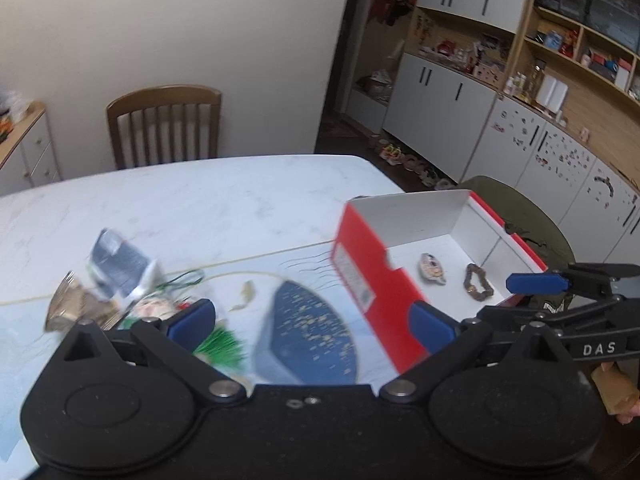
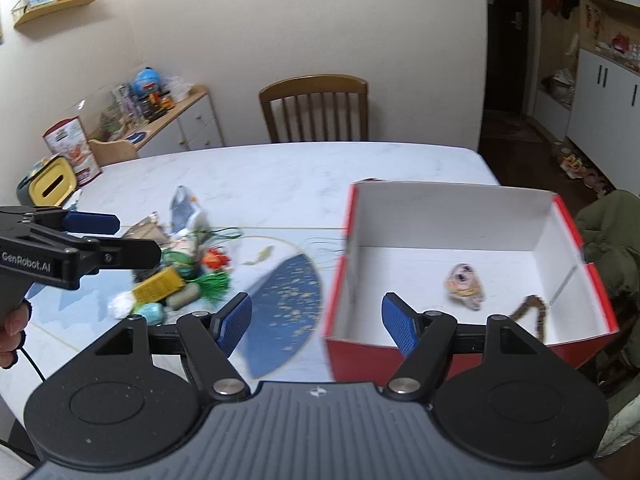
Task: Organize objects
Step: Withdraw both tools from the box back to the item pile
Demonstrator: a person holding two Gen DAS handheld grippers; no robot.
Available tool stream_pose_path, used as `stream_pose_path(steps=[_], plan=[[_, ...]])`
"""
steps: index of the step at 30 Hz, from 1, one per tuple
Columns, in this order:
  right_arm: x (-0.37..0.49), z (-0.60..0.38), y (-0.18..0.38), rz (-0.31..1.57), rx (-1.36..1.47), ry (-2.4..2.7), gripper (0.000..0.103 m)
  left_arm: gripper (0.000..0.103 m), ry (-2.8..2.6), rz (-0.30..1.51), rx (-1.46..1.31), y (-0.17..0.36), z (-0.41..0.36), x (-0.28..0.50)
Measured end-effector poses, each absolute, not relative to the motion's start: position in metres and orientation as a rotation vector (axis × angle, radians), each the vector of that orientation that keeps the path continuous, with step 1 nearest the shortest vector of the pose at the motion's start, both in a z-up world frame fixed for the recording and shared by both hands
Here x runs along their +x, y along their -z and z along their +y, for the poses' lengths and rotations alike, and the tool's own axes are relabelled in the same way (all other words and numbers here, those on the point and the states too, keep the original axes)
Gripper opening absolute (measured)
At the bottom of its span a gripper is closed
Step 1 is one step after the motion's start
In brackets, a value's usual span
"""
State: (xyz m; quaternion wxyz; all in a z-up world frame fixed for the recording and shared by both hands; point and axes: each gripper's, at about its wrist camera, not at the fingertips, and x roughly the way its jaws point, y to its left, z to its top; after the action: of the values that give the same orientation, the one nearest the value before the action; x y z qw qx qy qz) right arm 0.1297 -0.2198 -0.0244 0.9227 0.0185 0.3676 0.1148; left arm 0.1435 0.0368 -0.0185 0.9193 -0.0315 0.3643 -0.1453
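A red box (image 2: 460,276) with white insides is sitting open on the right part of the white marble surface (image 2: 280,176). Two little things are lying in it: a small patterned charm (image 2: 464,286) near the middle and a brown bead bracelet (image 2: 530,314) by the near right corner. They are lying apart from each other.

A pile of small things (image 2: 176,276) is waiting on the left part of the surface, well apart from the box. In it are a yellow block (image 2: 158,285), a green tassel (image 2: 214,283), a little orange thing (image 2: 216,259) and a shiny packet (image 2: 186,210). A dark blue fan picture (image 2: 284,304) is showing on the mat between the pile and the box.

The right view is showing the yellow block and orange thing clearly. The left view is blurry there, but it is showing the white label on the box's red side.

The left hand-held gripper (image 1: 312,320) is hanging over the fan picture with its blue fingers spread wide, holding nothing. The right hand-held gripper (image 2: 316,320) is hanging by the box's near left corner, also spread wide and holding nothing.
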Motion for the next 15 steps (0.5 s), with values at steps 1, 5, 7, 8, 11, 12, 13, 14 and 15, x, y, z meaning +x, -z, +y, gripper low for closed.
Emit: stream_pose_path(steps=[1,5,7,8,11,12,13,14,15], plan=[[0.128,-0.212,0.024,0.754,0.038,-0.239,0.077,0.103,0.290,0.749,-0.074,0.020,0.045,0.142],[0.126,-0.186,0.028,0.758,0.044,-0.247,0.079,0.103,0.239,0.753,-0.095,0.027,0.078,0.135],[0.126,-0.172,0.030,0.756,0.045,-0.254,0.080,0.103,0.217,0.743,-0.094,0.030,0.092,0.130],[0.126,-0.165,0.031,0.754,0.043,-0.255,0.080,0.103,0.203,0.733,-0.087,0.032,0.099,0.127],[0.126,-0.144,0.035,0.752,0.023,-0.261,0.083,0.103,0.185,0.731,-0.070,0.038,0.119,0.122],[0.127,-0.137,0.036,0.756,0.018,-0.266,0.083,0.103,0.177,0.734,-0.074,0.041,0.126,0.120],[0.128,-0.130,0.038,0.761,0.015,-0.271,0.083,0.103,0.170,0.739,-0.075,0.044,0.133,0.119],[0.130,-0.123,0.039,0.767,0.014,-0.274,0.083,0.103,0.163,0.744,-0.077,0.047,0.140,0.118],[0.132,-0.117,0.041,0.773,0.015,-0.276,0.083,0.103,0.157,0.750,-0.081,0.050,0.146,0.118]])
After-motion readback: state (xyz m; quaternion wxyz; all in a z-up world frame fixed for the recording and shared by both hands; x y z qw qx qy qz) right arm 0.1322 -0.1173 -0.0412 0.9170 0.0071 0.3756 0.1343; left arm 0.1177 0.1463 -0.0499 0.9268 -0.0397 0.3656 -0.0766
